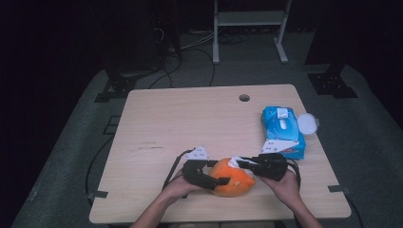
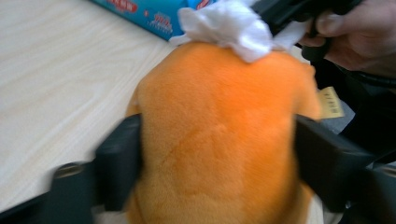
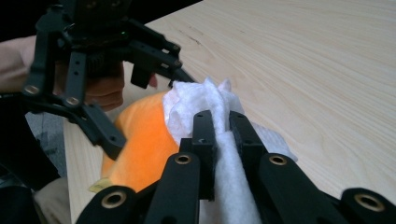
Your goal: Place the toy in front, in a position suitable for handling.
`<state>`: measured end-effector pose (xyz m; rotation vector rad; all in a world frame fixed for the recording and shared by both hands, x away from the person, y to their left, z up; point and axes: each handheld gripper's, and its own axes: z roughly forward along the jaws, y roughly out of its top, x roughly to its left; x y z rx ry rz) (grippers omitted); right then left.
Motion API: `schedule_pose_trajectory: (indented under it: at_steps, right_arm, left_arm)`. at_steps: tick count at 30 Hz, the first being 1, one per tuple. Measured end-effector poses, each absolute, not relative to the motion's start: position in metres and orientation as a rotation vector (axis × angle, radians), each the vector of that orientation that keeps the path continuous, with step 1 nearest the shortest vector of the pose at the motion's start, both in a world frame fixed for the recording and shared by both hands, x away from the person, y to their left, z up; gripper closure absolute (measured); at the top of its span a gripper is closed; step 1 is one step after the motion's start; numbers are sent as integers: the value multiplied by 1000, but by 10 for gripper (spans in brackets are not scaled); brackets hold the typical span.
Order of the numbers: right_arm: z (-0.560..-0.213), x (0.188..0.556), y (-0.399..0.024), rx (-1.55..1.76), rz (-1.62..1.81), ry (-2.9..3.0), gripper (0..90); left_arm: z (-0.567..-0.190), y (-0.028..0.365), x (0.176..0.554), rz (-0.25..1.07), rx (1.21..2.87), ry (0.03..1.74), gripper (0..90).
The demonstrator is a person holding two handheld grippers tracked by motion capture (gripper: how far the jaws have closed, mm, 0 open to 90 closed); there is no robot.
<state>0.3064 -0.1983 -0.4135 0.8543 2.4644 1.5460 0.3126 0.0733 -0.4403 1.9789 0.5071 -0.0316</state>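
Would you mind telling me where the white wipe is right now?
In the high view the white wipe sits near the table's front edge, pinched in the right gripper and pressed on the orange plush toy, which the left gripper clasps.

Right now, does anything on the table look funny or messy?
Nothing is spilled or broken. The wipes pack has its round lid flipped open. The left gripper squeezes the orange plush toy while the right gripper presses a white wipe on it.

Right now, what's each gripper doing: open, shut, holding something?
Left gripper: shut on the orange plush, one jaw on each side.
Right gripper: shut on the white wipe, against the plush's top.
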Motion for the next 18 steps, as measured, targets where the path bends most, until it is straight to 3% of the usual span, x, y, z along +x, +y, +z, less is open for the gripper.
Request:
schedule_pose_trajectory:
  at_steps: [3, 6, 9, 12, 16, 18]
  right_arm:
    - [-403, 302, -199, 832, 1581, 2369, 818]
    - [-387, 292, -193, 749, 1594, 2238, 822]
    - [-382, 296, -189, 734, 1602, 2204, 823]
    - [-401, 308, -179, 764, 1531, 2271, 822]
    - [-420, 316, -176, 783, 1505, 2347, 821]
    - [-418, 316, -177, 773, 1497, 2356, 821]
  left_arm:
    - [-428, 74, 307, 85, 1900, 434, 367]
    - [-415, 74, 296, 411, 1843, 293, 363]
    - [-421, 75, 300, 447, 1862, 302, 350]
    - [-437, 71, 307, 458, 1971, 329, 288]
    - [-437, 79, 317, 303, 1947, 413, 120]
    - [-437, 84, 321, 272, 1937, 466, 97]
